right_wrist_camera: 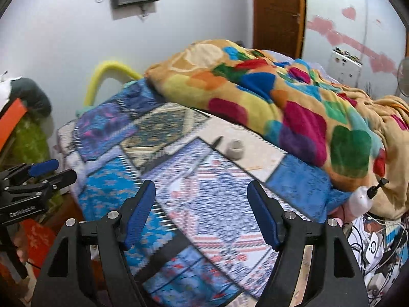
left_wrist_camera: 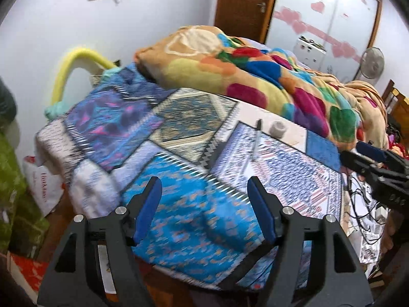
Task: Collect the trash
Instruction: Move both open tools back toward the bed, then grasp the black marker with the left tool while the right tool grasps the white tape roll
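Note:
A small white tape roll (left_wrist_camera: pixel 278 128) (right_wrist_camera: pixel 235 149) and a pen (left_wrist_camera: pixel 256 140) (right_wrist_camera: pixel 203 160) lie on a patchwork bedspread (left_wrist_camera: pixel 184 204) (right_wrist_camera: pixel 214 204), near the edge of a colourful blanket (left_wrist_camera: pixel 255 76) (right_wrist_camera: pixel 281 97). My left gripper (left_wrist_camera: pixel 204 202) is open and empty, over the blue patch, short of the pen. My right gripper (right_wrist_camera: pixel 202 204) is open and empty, over the patterned patch, below the roll. Each gripper shows in the other's view, the right one (left_wrist_camera: pixel 368 158) at the right edge, the left one (right_wrist_camera: pixel 48 171) at the left edge.
A white plastic bag (left_wrist_camera: pixel 43 181) lies on the floor left of the bed. Cables and papers (right_wrist_camera: pixel 378 245) clutter the right side, with a white bottle (right_wrist_camera: pixel 360 199) there. A yellow foam tube (left_wrist_camera: pixel 76 64) arches behind the bed. A door (left_wrist_camera: pixel 242 2) and a fan (left_wrist_camera: pixel 372 62) stand behind.

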Demonstrator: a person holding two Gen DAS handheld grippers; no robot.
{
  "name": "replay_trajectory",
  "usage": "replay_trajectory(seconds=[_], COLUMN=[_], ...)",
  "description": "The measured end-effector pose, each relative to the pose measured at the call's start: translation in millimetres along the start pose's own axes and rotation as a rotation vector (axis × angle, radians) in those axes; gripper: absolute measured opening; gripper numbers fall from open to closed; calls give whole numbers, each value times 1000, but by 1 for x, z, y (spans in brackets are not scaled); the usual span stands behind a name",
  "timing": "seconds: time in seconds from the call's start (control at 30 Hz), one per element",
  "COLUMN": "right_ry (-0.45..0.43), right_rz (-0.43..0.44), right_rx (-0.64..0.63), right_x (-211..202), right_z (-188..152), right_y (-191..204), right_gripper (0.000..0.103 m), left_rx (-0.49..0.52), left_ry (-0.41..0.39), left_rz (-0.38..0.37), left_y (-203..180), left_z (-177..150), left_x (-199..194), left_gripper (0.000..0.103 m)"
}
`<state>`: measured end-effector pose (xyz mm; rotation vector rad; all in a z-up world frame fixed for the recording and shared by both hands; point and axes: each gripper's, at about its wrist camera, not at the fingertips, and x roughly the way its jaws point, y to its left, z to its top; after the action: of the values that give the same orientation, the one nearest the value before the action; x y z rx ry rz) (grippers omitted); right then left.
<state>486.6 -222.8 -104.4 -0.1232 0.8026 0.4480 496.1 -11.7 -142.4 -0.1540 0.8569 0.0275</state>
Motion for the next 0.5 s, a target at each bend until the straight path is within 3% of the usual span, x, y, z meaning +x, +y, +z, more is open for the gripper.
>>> replay_trajectory(seconds=[0.27,0.5], right_ry=[39,72], right_rz=[-39,-5], right_rx=[38,76], right_x=[48,97], right_z=[6,18], right_y=[-36,-52], right_gripper=[71,71], left_rx=[43,53], left_ry=[41,81], left_rz=[-39,-55], left_y=[-29,-36], left_z=[13,17], left_x=[58,104], left_gripper=[68,68])
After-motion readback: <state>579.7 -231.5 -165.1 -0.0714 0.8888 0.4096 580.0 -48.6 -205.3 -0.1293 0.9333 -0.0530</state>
